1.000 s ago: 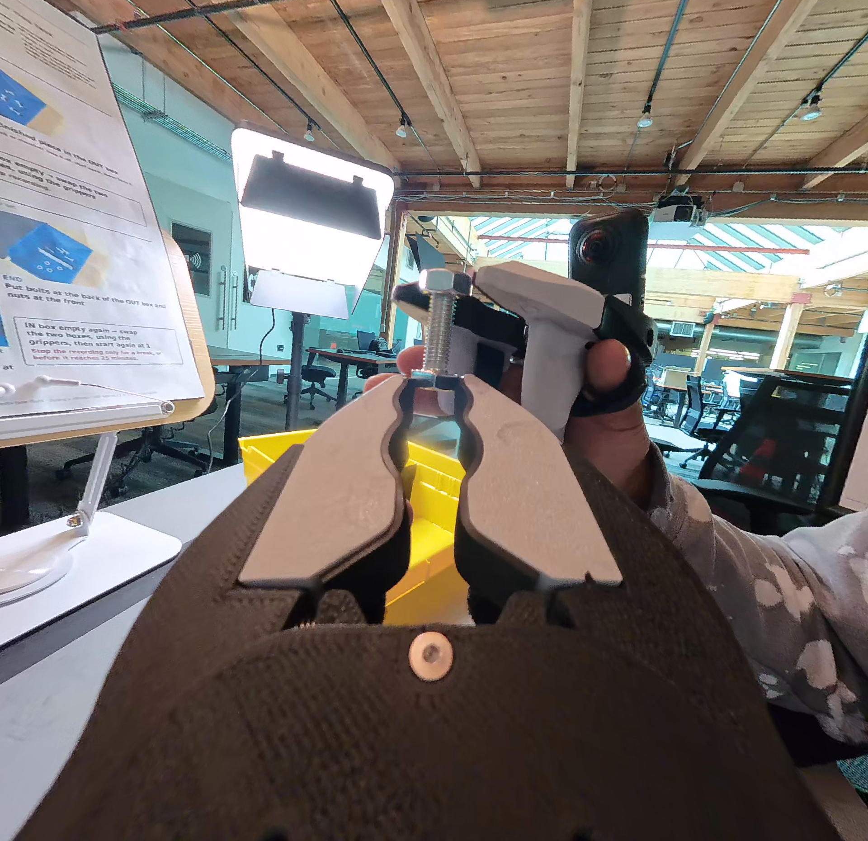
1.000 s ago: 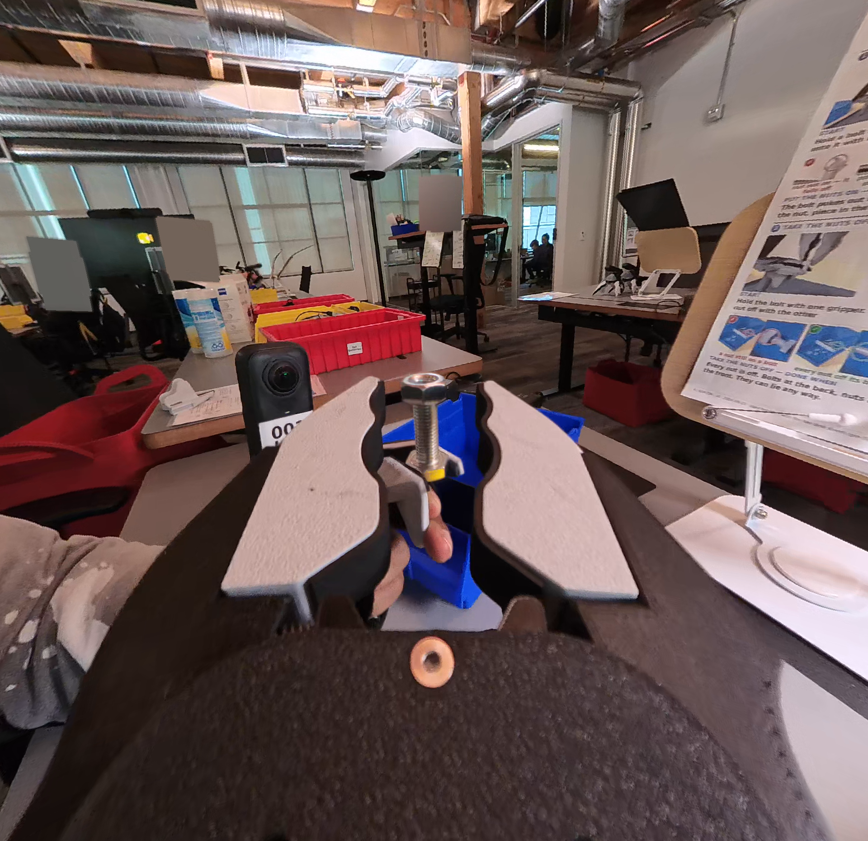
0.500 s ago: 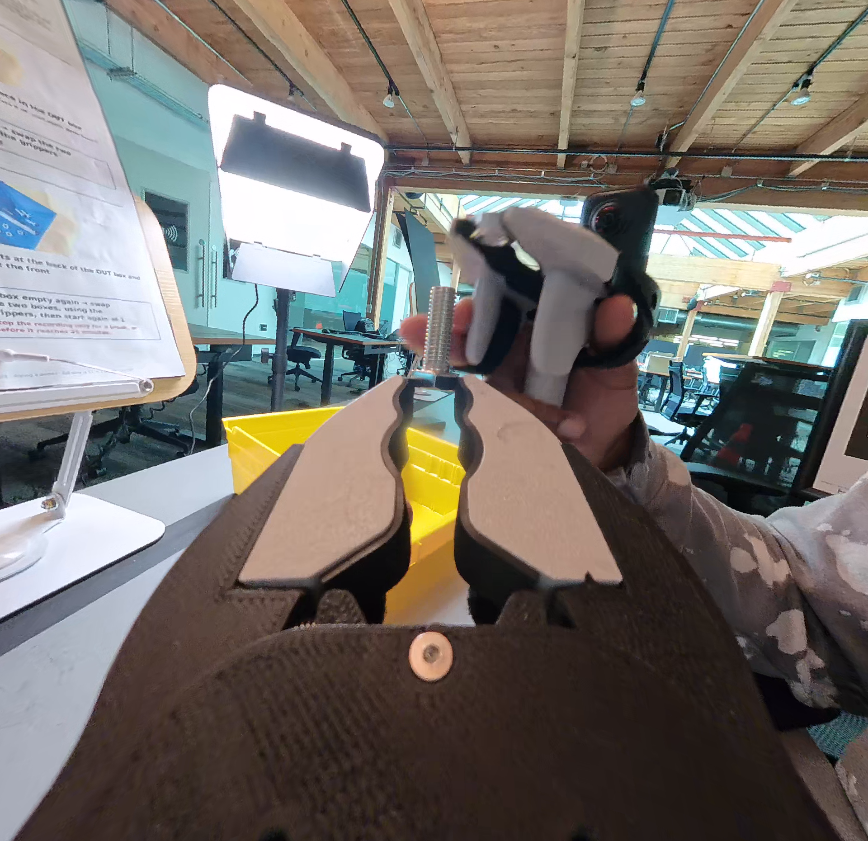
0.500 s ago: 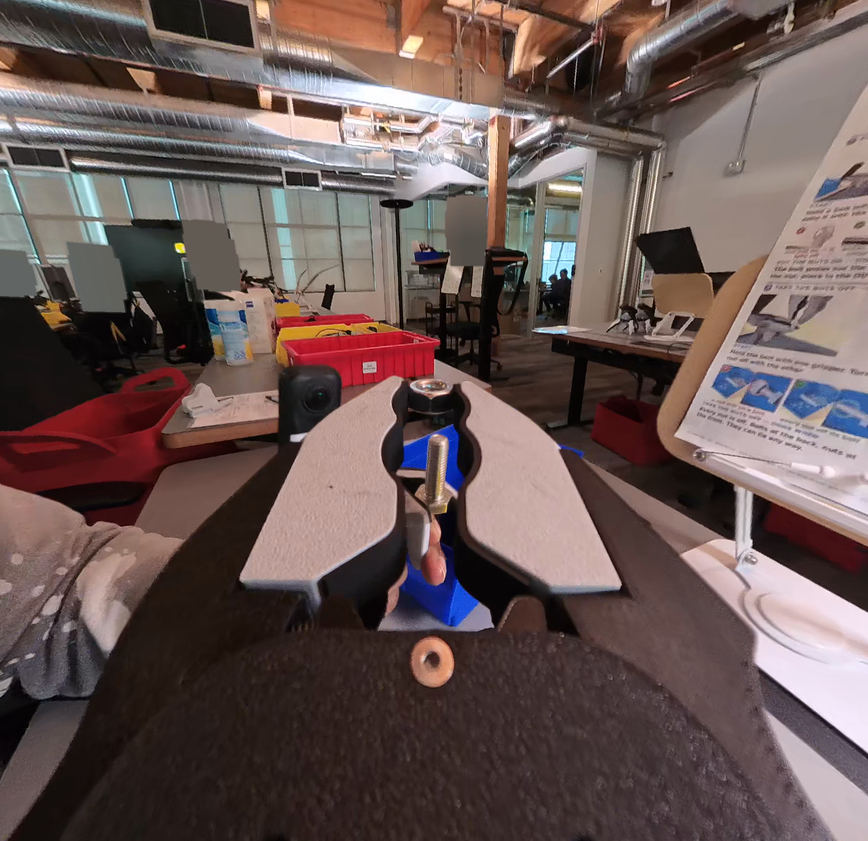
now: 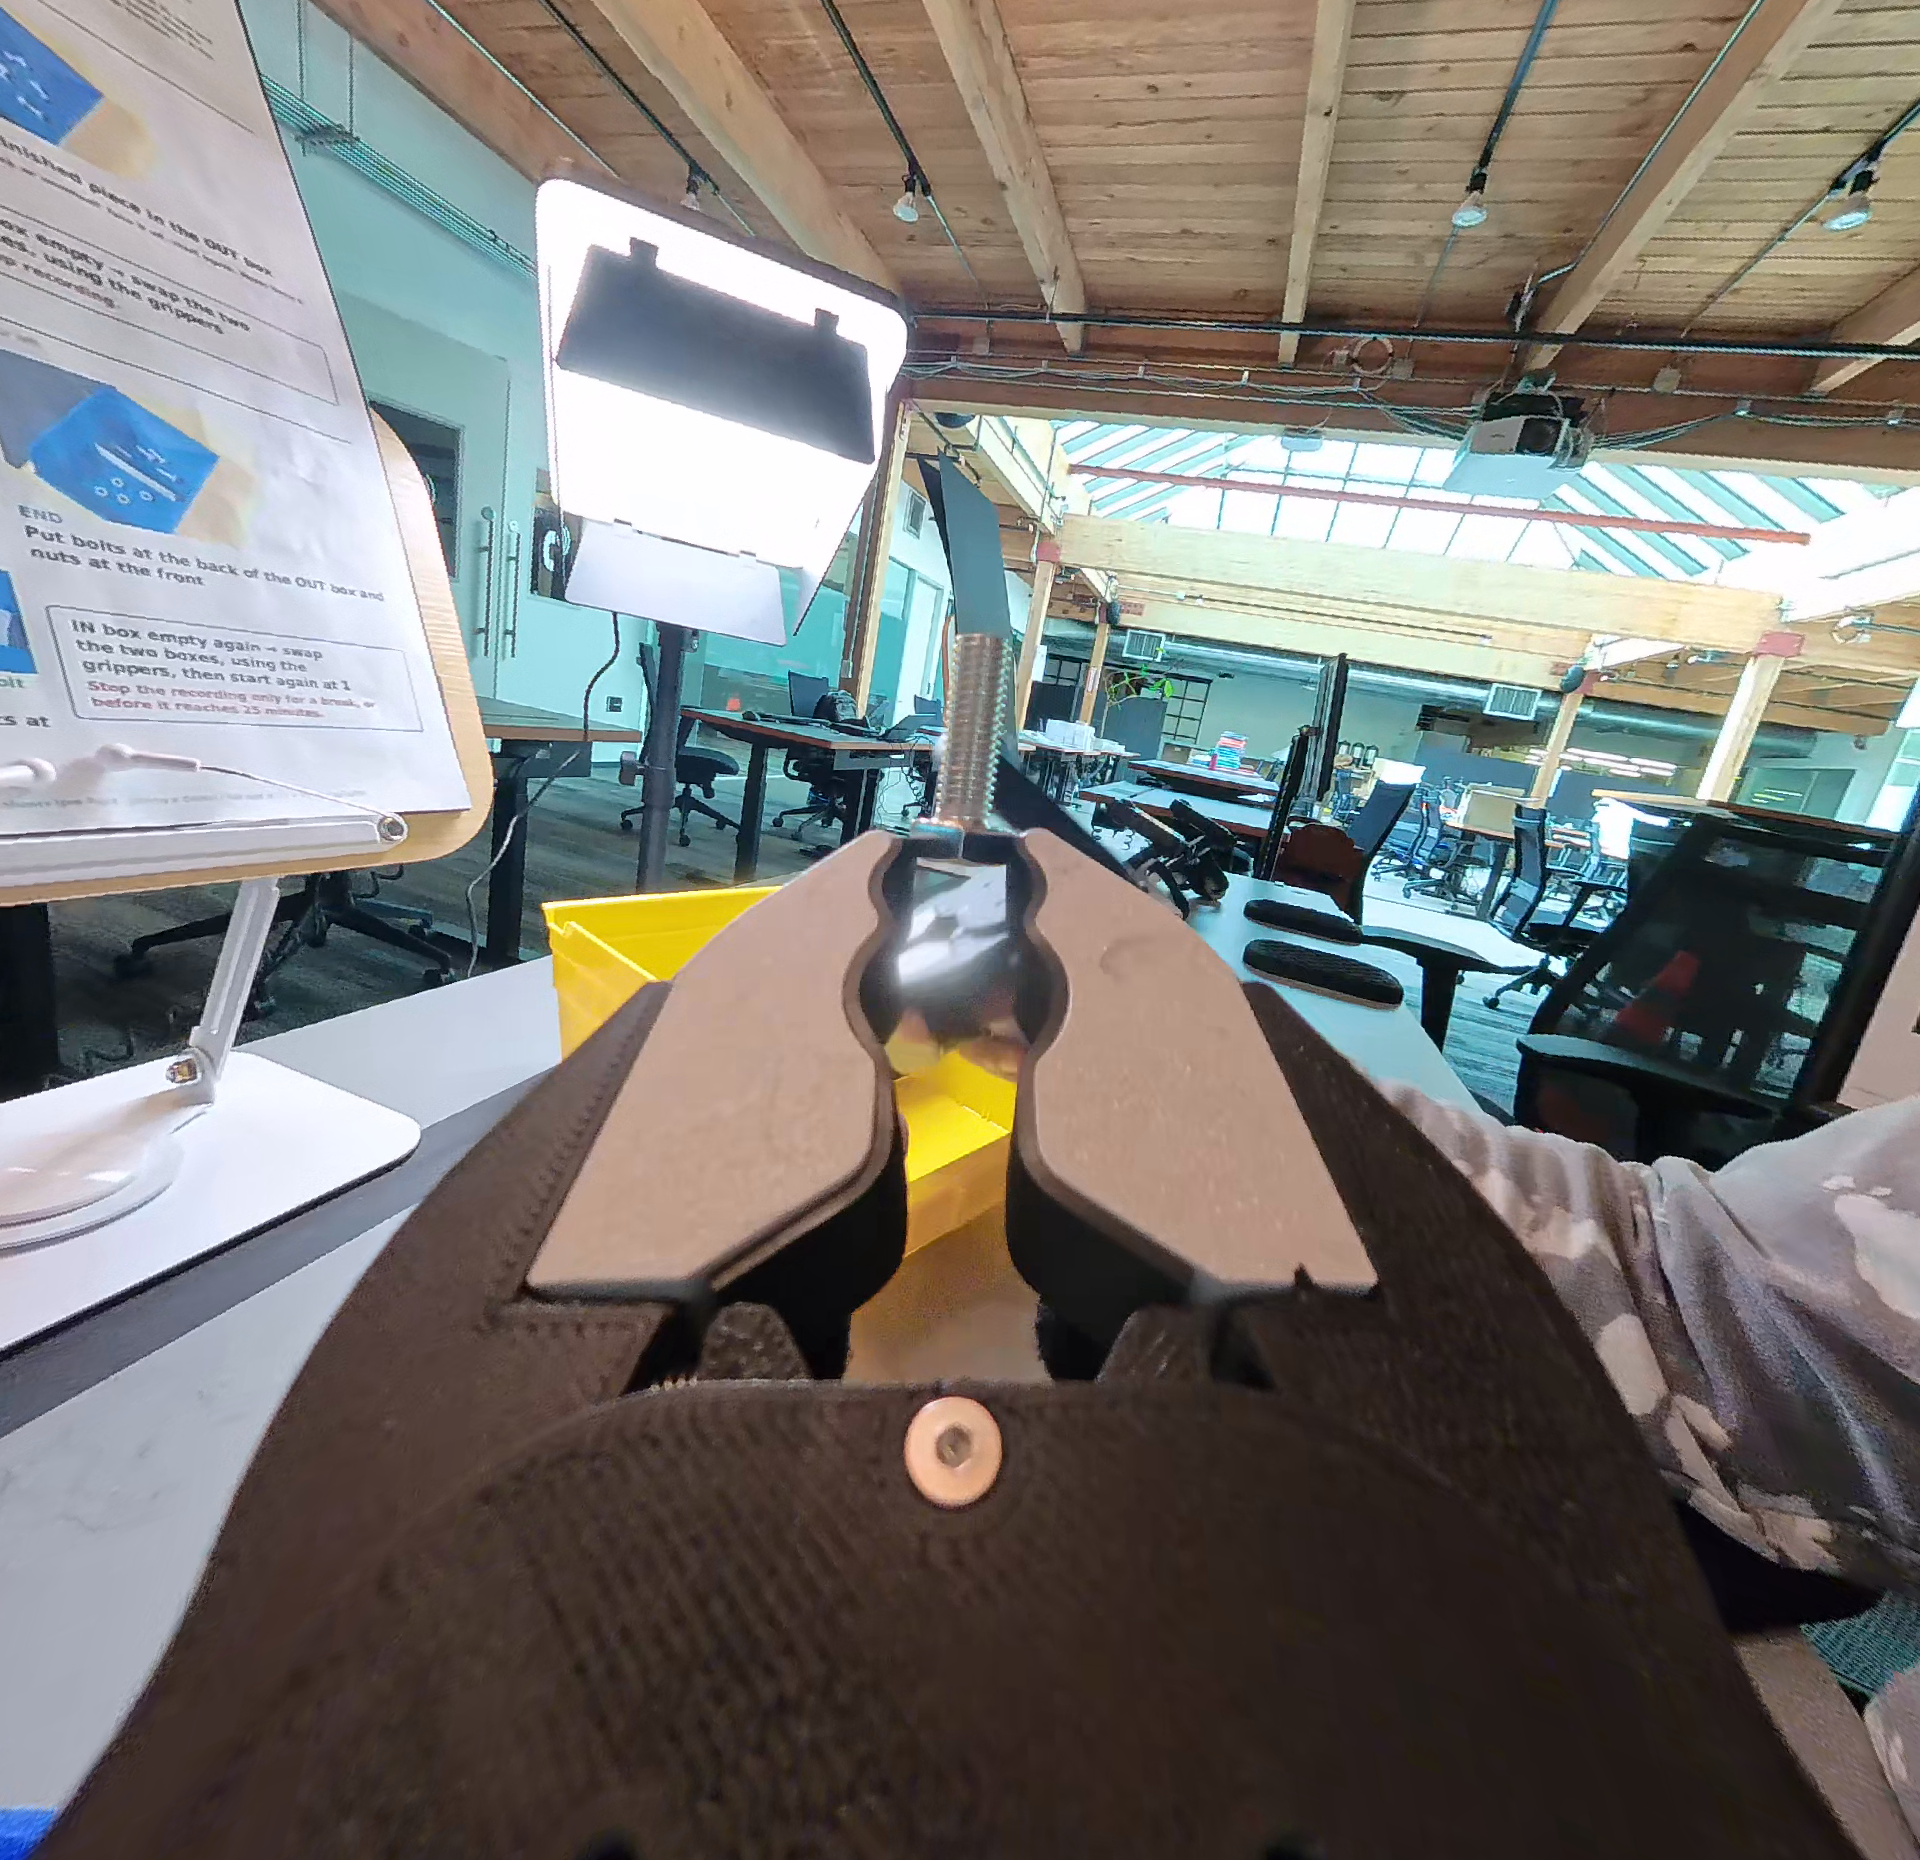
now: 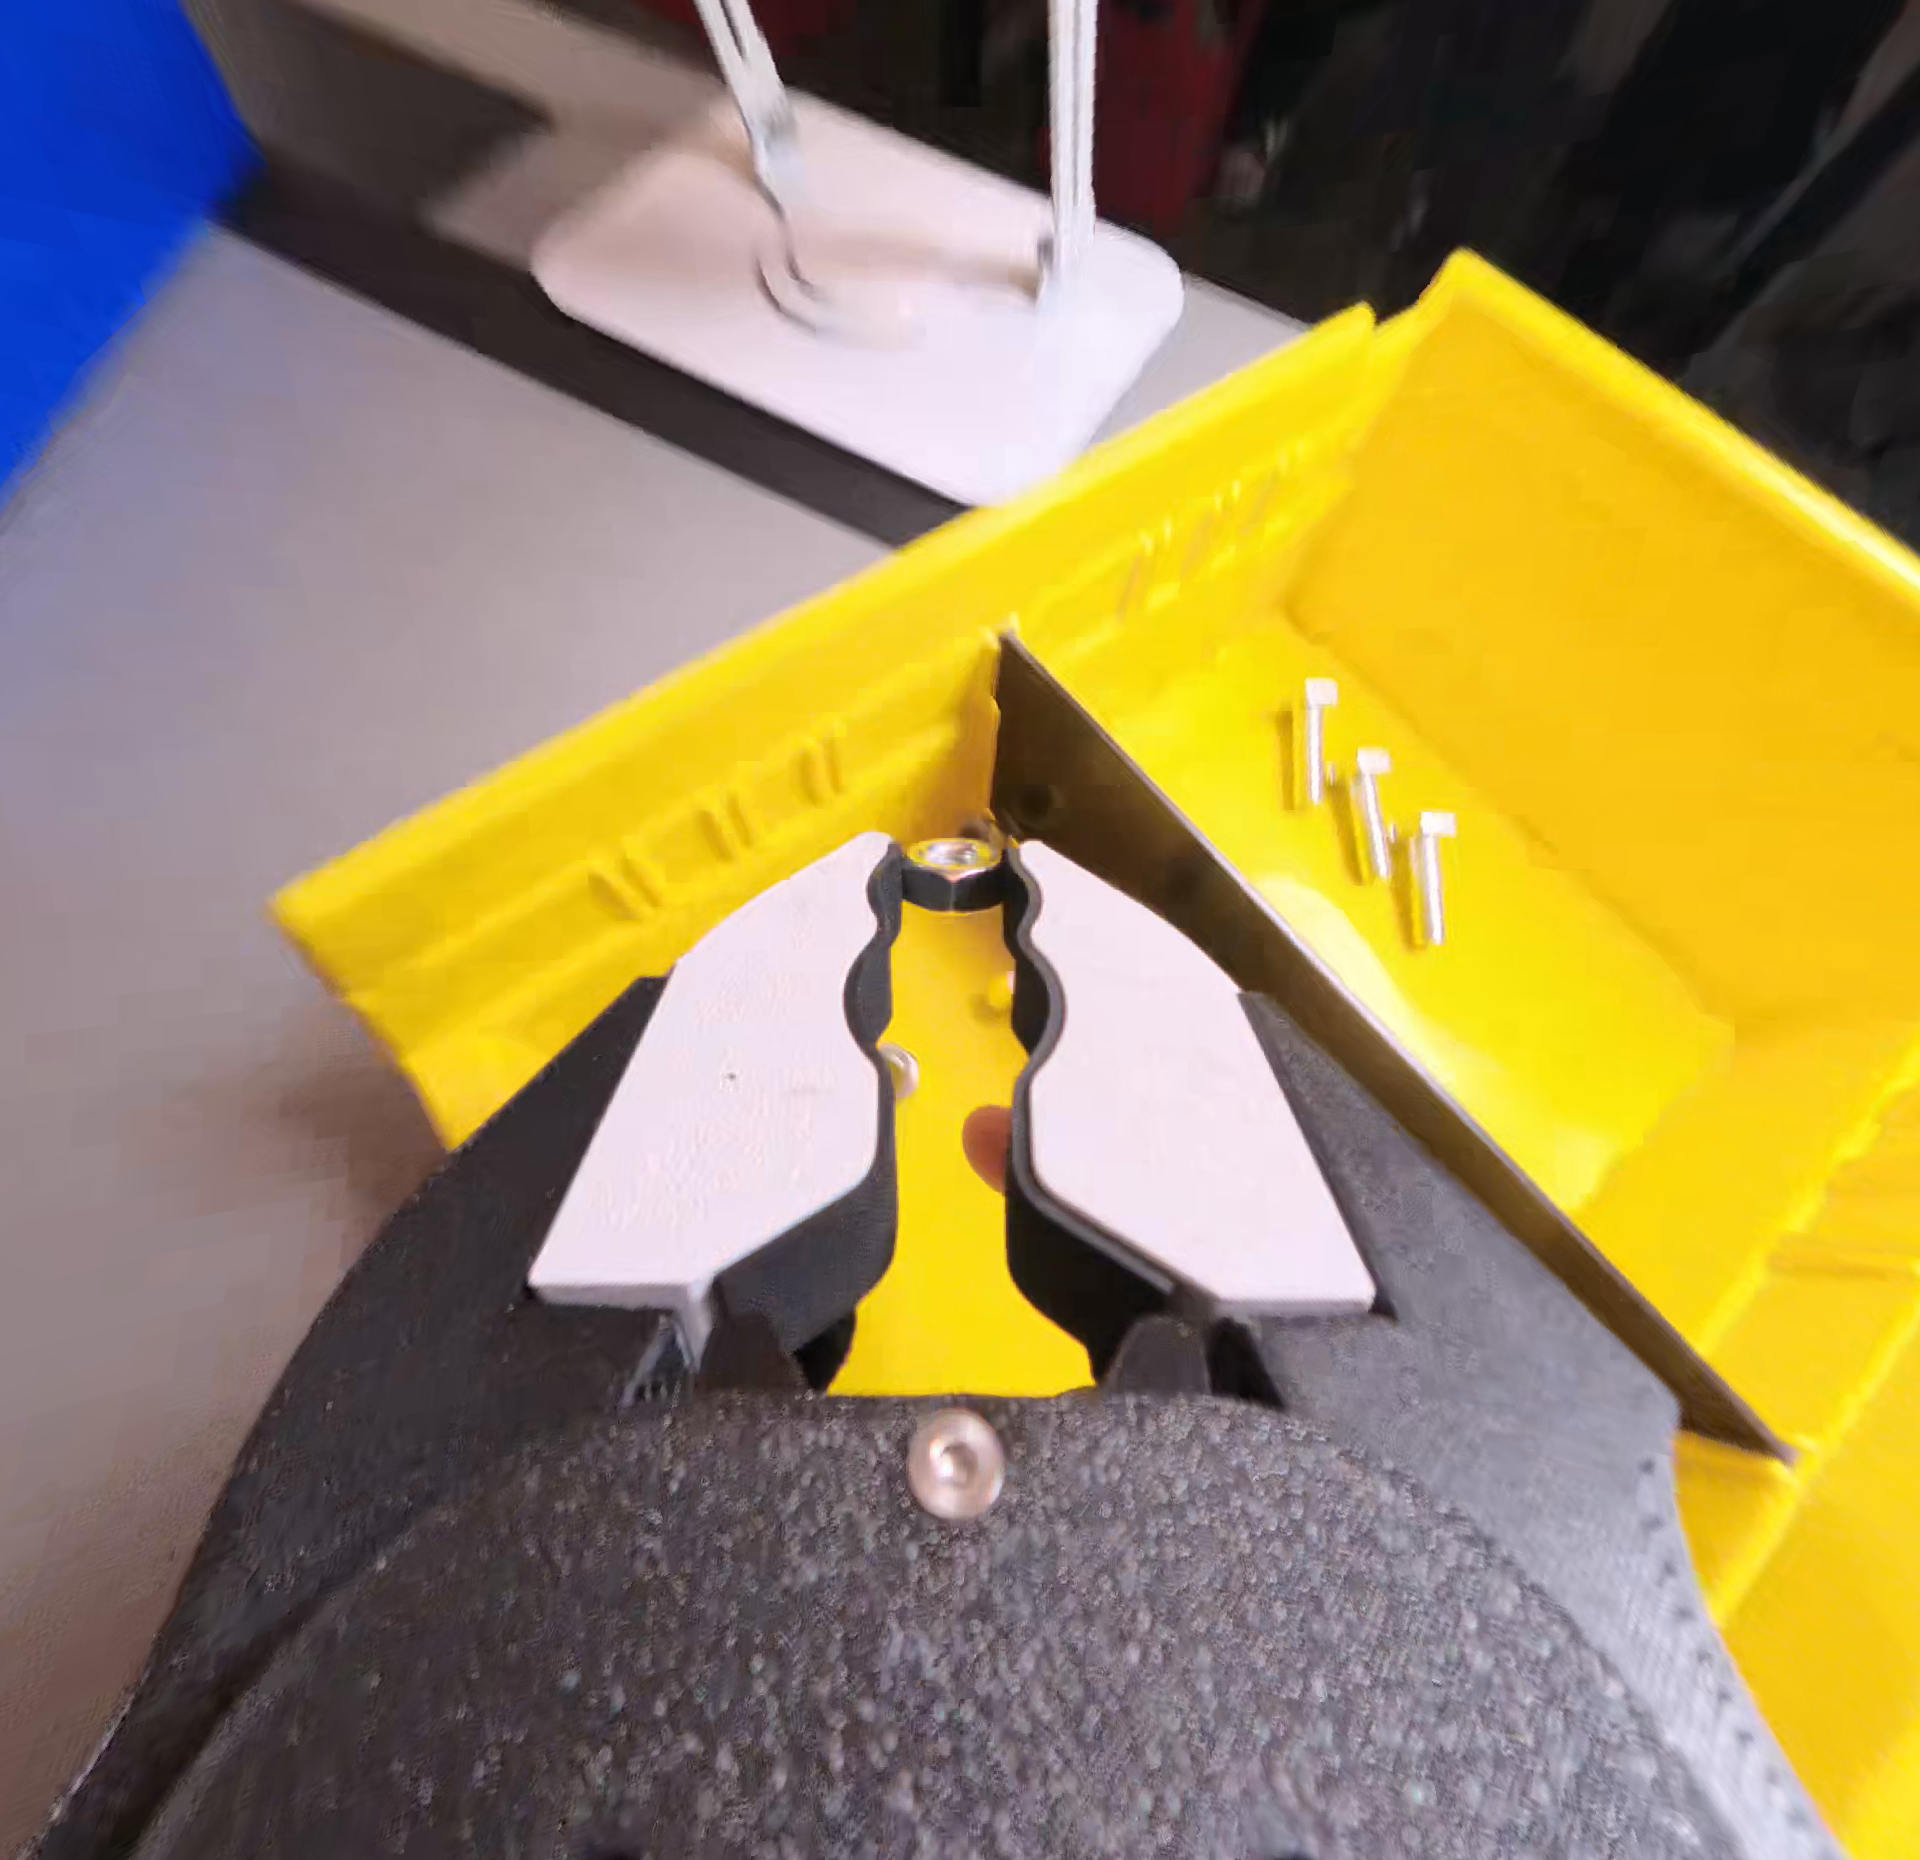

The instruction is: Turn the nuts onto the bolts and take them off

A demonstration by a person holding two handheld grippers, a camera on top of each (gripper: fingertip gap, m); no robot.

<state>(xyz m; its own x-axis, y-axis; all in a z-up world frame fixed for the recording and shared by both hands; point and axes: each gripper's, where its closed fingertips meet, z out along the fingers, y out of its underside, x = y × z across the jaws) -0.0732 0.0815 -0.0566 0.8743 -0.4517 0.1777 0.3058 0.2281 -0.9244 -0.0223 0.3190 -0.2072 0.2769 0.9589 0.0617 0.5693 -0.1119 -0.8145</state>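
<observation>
Your left gripper (image 5: pixel 962 854) has its jaws clenched on the head of the bolt (image 5: pixel 970 735), so the bare threaded shank stands upright past the tips, clear of the yellow bin (image 5: pixel 634 946) beyond. Your right gripper (image 6: pixel 951 880) grips the freed nut (image 6: pixel 950 863) at its jaw tips, tipped down over the bin's front compartment, just short of the dark divider (image 6: pixel 1226 917). Three bolts (image 6: pixel 1369 811) lie beyond it, which suggests nuts go in front.

My left claw (image 5: pixel 958 846) hides the bolt (image 5: pixel 972 732) head; off my right claw, the stand (image 6: pixel 862 324) is blurry, top cut off.
</observation>
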